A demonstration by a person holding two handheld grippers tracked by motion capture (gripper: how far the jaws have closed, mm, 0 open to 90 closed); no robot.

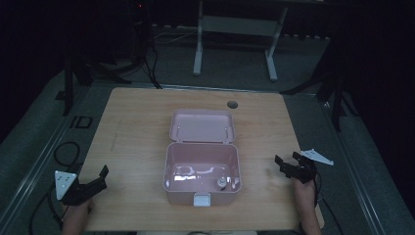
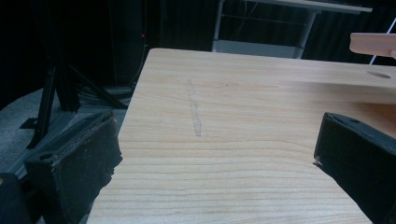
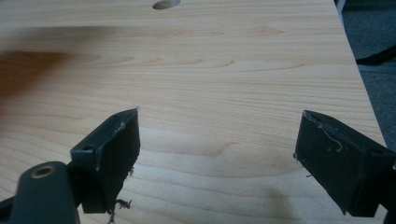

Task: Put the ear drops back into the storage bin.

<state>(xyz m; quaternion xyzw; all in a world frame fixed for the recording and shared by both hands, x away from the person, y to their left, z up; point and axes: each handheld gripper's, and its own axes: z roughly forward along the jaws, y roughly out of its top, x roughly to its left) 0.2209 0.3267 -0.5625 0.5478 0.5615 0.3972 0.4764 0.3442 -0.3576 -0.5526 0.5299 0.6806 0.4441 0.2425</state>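
Item: small object (image 1: 221,183) sitting in the pink box (image 1: 171,166), too small and dim for me to be identifying. Item: box lid (image 2: 373,44) in my left gripper view, running off the right edge, only a pink corner showing. Item: person's forearms, being cut off by the bottom edge of the high view. Item: table hole (image 3: 166,4) in my right gripper view, being clipped by the top edge

Pink box (image 1: 201,166) sits open mid-table, lid laid back.
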